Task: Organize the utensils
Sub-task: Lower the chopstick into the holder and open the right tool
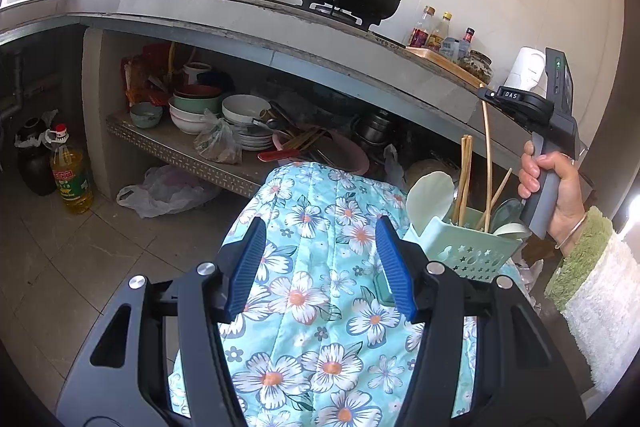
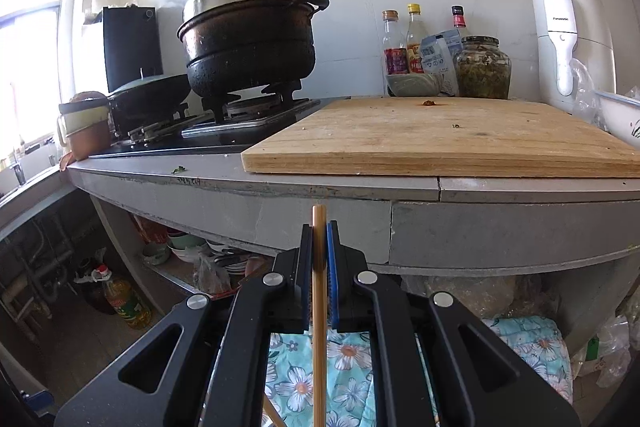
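Cut off by the bottom edge of the right wrist view: the lower end of the chopstick (image 2: 319, 307) pinched in the right gripper (image 2: 319, 239), and nearly all of a second stick (image 2: 272, 414) beside it. Hidden inside the green utensil holder (image 1: 468, 247): the lower parts of the chopsticks (image 1: 464, 179) and the white spoon (image 1: 430, 199), with the holder's own near corner behind the left gripper's right finger (image 1: 394, 267). Too crowded and shadowed to tell apart: utensils among the dishes on the lower shelf (image 1: 168, 147), partly behind the floral cloth (image 1: 312, 287).
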